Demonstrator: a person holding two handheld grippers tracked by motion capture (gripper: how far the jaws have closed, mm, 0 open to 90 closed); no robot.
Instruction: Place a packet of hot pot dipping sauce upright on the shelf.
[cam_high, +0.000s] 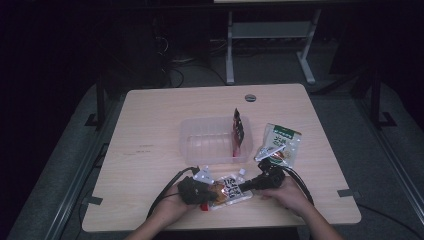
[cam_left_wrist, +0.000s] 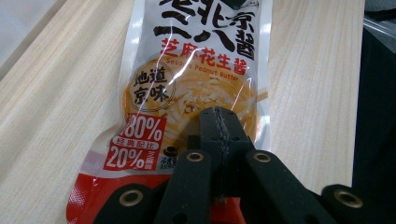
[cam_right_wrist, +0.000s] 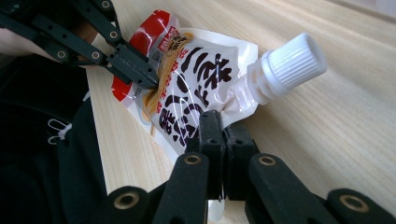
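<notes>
A white, orange and red sauce pouch (cam_high: 231, 190) with black characters and a white screw cap (cam_right_wrist: 292, 63) lies near the table's front edge, between my two grippers. My left gripper (cam_high: 214, 192) is shut on the pouch's red bottom end (cam_left_wrist: 140, 154); its closed jaws (cam_left_wrist: 219, 119) lie over the printed face. In the right gripper view the left gripper (cam_right_wrist: 147, 80) pinches that same end. My right gripper (cam_high: 243, 187) comes in from the right and is shut (cam_right_wrist: 218, 122) on the pouch's (cam_right_wrist: 201, 79) edge just below the spout. The pouch is lifted slightly off the wood at the cap end.
A clear plastic tub (cam_high: 210, 140) stands mid-table with a dark red packet (cam_high: 238, 127) upright against its right wall. A green and white snack bag (cam_high: 281, 142) lies right of the tub, behind my right hand. A grey cable grommet (cam_high: 250, 97) sits near the far edge.
</notes>
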